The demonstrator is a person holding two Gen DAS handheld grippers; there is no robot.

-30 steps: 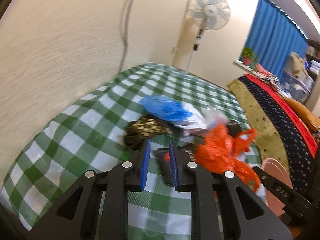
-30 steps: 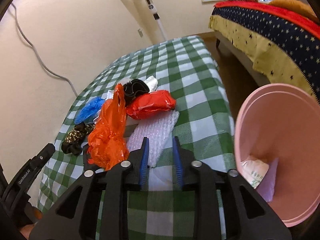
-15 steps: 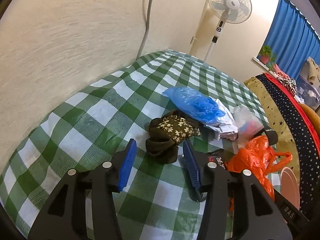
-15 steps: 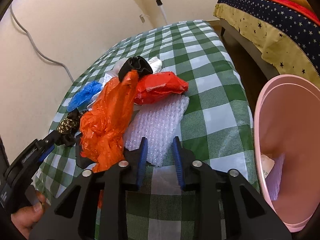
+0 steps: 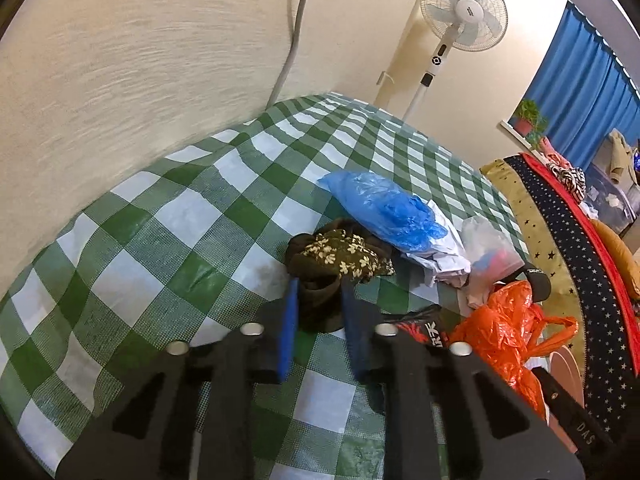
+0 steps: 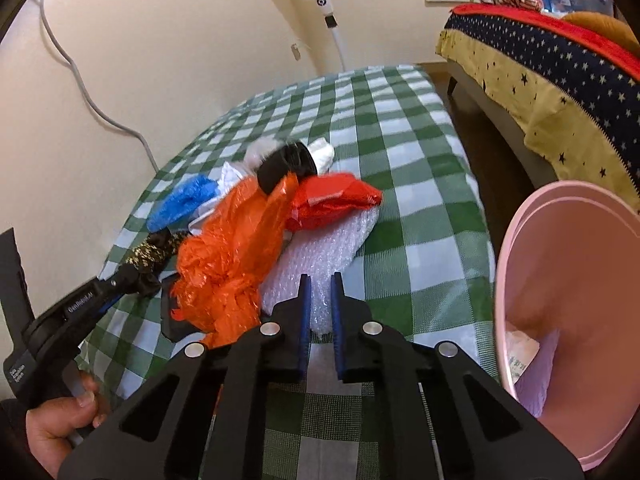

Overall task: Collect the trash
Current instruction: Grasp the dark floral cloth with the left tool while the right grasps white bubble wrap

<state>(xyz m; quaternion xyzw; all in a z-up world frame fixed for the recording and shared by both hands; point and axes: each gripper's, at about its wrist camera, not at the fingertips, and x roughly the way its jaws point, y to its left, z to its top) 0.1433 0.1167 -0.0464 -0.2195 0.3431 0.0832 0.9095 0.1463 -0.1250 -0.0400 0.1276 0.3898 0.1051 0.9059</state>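
1. A green-and-white checked tablecloth (image 5: 168,216) covers a table pushed against a cream wall (image 5: 132,56), with a pedestal fan (image 5: 460,12) at the far end and a bed under a star-patterned cover (image 6: 552,68) across the room.
2. The left gripper (image 5: 318,312) has just been closing its blue-padded jaws, and they now pinch the near end of a dark brown floral cloth (image 5: 340,256), which bunches between the pads.
3. The cloth is crumpled, olive-brown with small cream flowers, and lies on the table at the left edge of the trash pile.
4. Just behind it lies a crinkled blue plastic bag (image 5: 384,208) resting on white paper (image 5: 444,256), with a clear bag (image 5: 488,248) beside them.
5. The right gripper (image 6: 319,296) has its jaws drawn close together on the near edge of a sheet of bubble wrap (image 6: 320,256), translucent white and dimpled, flat on the cloth.
6. Left of it a glossy orange plastic bag (image 6: 232,264) stands crumpled; a red packet (image 6: 332,200) and a black item (image 6: 286,164) lie behind.
7. A pink bin (image 6: 568,280) stands at the table's right edge, with paper scraps inside.
8. A hand (image 6: 60,420) grips the left tool's handle.
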